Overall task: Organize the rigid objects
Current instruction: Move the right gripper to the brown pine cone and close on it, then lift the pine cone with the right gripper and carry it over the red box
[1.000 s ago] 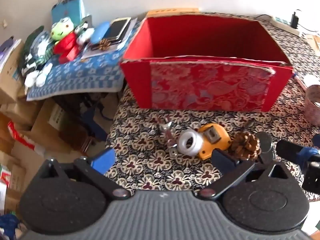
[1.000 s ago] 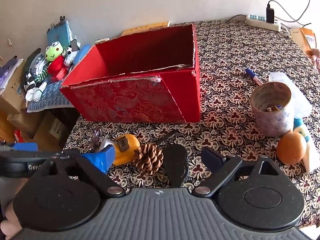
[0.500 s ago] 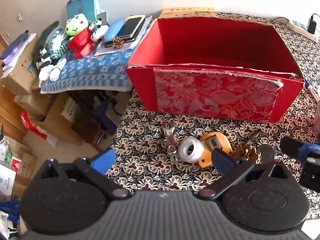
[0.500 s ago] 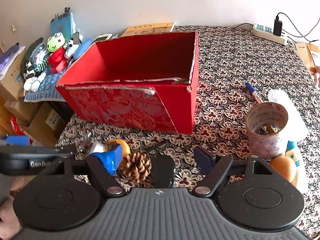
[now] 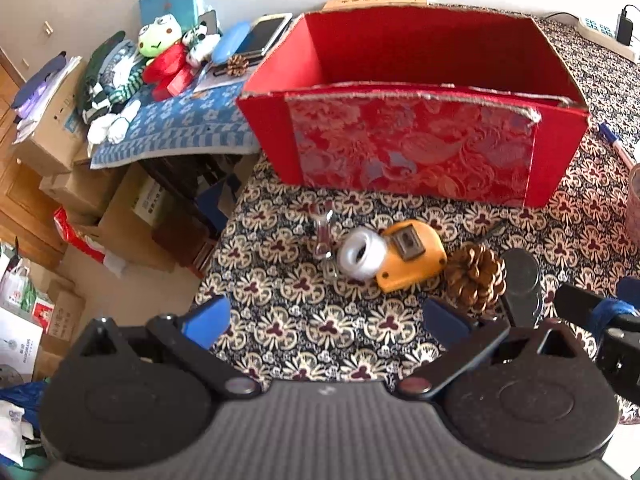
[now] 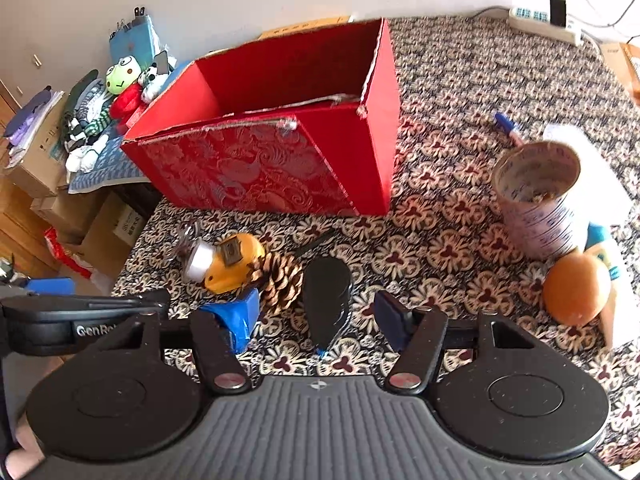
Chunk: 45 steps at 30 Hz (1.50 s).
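Facing your two claws, a row of small rigid things lies on the patterned table (image 5: 304, 328) in front of the red box (image 5: 412, 152). Your left claw (image 5: 326, 316) hangs released above the cloth, blue pads wide apart, nothing between them. Your right claw (image 6: 316, 314) is likewise released, its pads standing either side of the black teardrop-shaped object (image 6: 326, 300) without touching it.

That black object is flat, matte and smooth; its long axis runs toward and away from you, broad rounded end toward the box, narrow tip toward your right claw.

Just left of it lies the pine cone (image 6: 280, 280), brown and scaly, touching the orange tape measure (image 6: 230, 264), a rounded plastic case with a dark square plate on its upper face. The white tape roll (image 5: 362, 254) leans against the tape measure, its hole facing up and toward you. A clear, glassy piece (image 5: 325, 236) stands just beyond the roll; its form is hard to tell.

The red box is open-topped cardboard with a brocade-patterned front, its long axis across the left wrist view. To the right stand a printed paper cup (image 6: 540, 200) and an orange (image 6: 576, 288).
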Tool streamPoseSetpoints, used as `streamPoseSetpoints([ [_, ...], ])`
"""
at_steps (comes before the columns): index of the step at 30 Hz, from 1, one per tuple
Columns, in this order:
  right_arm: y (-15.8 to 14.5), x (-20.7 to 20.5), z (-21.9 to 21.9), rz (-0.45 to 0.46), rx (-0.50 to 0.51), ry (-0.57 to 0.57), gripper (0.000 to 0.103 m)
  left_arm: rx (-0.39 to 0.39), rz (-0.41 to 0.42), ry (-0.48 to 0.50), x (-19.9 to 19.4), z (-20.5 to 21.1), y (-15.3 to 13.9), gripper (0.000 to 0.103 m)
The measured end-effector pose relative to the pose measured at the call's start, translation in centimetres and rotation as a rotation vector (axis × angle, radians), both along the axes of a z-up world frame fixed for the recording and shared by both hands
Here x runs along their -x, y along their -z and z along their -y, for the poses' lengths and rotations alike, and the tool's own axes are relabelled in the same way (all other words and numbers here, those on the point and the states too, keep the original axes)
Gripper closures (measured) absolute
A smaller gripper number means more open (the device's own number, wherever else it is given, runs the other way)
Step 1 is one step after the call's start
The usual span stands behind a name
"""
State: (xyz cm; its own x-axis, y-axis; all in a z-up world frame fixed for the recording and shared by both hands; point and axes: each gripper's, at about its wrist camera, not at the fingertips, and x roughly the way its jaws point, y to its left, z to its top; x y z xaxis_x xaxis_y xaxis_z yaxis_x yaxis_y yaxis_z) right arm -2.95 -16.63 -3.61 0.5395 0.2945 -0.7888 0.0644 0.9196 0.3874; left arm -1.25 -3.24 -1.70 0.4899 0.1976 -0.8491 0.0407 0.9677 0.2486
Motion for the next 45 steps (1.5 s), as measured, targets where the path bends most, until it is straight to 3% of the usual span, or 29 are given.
streamPoseSetpoints([
  [13,-0.1,-2.2,-1.8,-0.011,-0.049,0.022,0.064,0.005,-0.034,0.052,-2.8,-1.7,0.7,0.001],
  [19,-0.3,-3.4,-3.0,-0.014,-0.052,0.076,0.071,0.01,-0.037,0.09,-4.9,-3.3,0.7,0.001],
  [27,0.1,-4.4,-4.6,-0.031,-0.027,0.14,0.073,0.029,-0.031,0.169,-7.0,-4.8,0.9,0.001],
  [32,0.8,-4.4,-4.7,-0.078,-0.065,0.209,0.073,0.044,-0.044,0.21,-8.1,-5.5,1.5,0.001],
  [39,1.1,-3.5,-4.9,-0.076,-0.099,0.252,0.077,0.066,-0.071,0.278,-8.7,-6.1,2.6,0.001],
  [42,1.0,-3.7,-4.3,-0.075,-0.138,0.261,0.079,0.099,-0.074,0.301,-8.7,-6.7,2.7,0.001],
  [45,1.4,-4.0,-3.2,-0.088,-0.161,0.259,0.081,0.186,-0.079,0.327,-8.7,-8.2,2.6,0.001],
])
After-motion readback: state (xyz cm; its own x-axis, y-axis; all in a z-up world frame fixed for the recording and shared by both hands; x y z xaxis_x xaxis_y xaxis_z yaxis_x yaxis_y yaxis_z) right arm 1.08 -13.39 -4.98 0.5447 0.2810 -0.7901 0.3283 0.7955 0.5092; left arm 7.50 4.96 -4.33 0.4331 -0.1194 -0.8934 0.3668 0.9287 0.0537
